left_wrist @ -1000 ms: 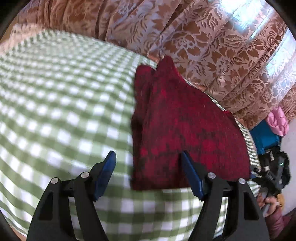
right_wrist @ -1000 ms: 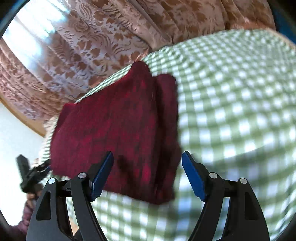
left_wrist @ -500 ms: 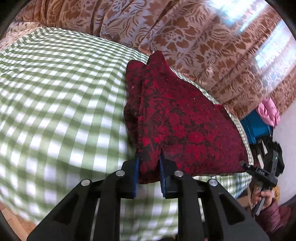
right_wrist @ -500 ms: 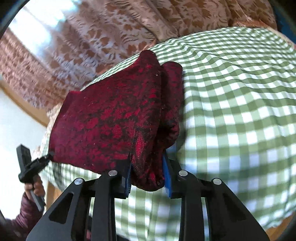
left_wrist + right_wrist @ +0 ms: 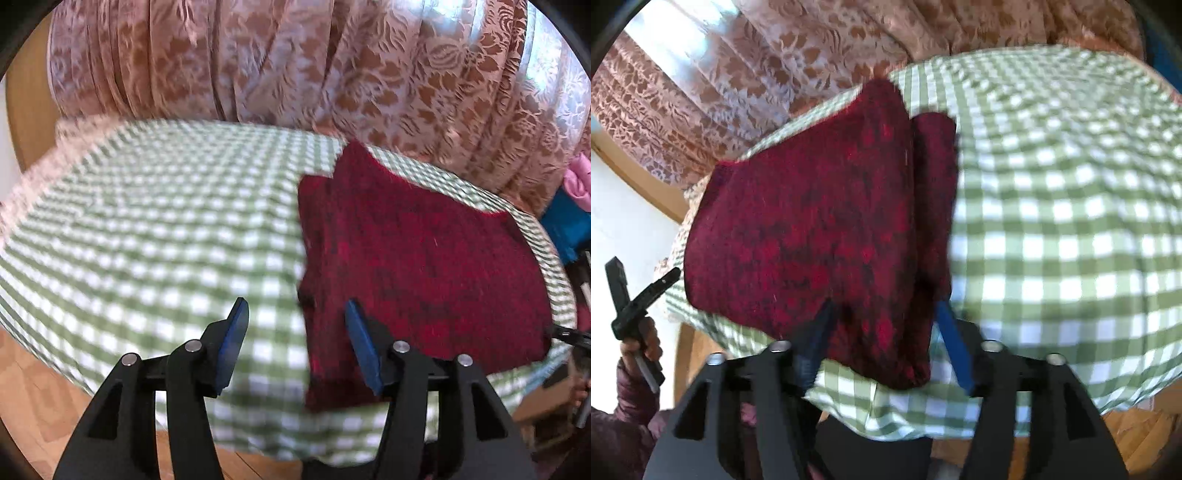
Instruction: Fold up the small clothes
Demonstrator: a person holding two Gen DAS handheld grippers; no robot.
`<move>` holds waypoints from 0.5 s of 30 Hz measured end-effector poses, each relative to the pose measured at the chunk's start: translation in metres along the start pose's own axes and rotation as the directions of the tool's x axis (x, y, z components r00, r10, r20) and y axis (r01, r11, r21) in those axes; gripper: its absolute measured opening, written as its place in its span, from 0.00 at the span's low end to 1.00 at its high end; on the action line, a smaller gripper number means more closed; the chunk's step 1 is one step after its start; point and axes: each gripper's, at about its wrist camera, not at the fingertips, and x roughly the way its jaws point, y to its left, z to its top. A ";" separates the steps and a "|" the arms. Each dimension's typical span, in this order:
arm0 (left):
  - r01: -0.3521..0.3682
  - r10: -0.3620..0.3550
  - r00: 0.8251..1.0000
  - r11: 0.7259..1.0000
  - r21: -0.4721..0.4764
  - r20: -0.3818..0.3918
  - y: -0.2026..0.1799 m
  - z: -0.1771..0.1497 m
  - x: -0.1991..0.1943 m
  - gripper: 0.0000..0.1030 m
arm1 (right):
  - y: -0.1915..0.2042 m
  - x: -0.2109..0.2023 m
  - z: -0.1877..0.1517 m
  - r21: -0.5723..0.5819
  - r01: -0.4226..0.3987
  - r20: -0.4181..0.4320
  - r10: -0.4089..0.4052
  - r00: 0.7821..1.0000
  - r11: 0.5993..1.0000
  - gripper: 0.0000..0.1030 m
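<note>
The red garment [image 5: 424, 266] lies folded on the checked desk [image 5: 166, 229], ahead of both tools and reaching away toward the curtain [image 5: 332, 66]. The left hand-held gripper [image 5: 295, 343] has just been opening: its jaws stand about half apart, nothing pinched, with the garment's near left corner just ahead of its right pad and bare check cloth between the pads. The right hand-held gripper [image 5: 882, 343] has likewise just been opening; the garment's near right corner sits between its blue pads, and I judge them no longer pressing, though blur makes contact hard to rule out. The cloth looks like a soft, thickish knit: light, limp, likely to sag and slide if lifted by one point, not fragile, and grippy enough on the pads. Best taken at two corners of one edge together, pinching all layers so the fold does not peel apart. Its long axis runs from the near edge, by the pads, away toward the curtain; a narrower flap lies along the side away from the left tool, and the far end comes to a peak. In the right view the other tool's handle shows at far left, held in a hand [image 5: 642, 339].
</note>
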 end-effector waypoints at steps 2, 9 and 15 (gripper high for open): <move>-0.020 0.020 1.000 1.000 0.017 0.018 -0.004 0.010 0.002 0.55 | 0.000 -0.007 0.008 0.008 0.004 0.033 -0.004 0.999 1.000 0.63; -0.091 0.088 0.995 0.994 0.061 0.054 -0.020 0.029 0.008 0.60 | 0.006 -0.008 0.046 0.036 0.037 0.120 -0.041 0.992 0.999 0.68; -0.111 0.107 0.992 0.991 0.068 0.060 -0.022 0.036 0.013 0.62 | 0.013 0.006 0.076 0.051 0.056 0.160 -0.063 0.985 0.997 0.68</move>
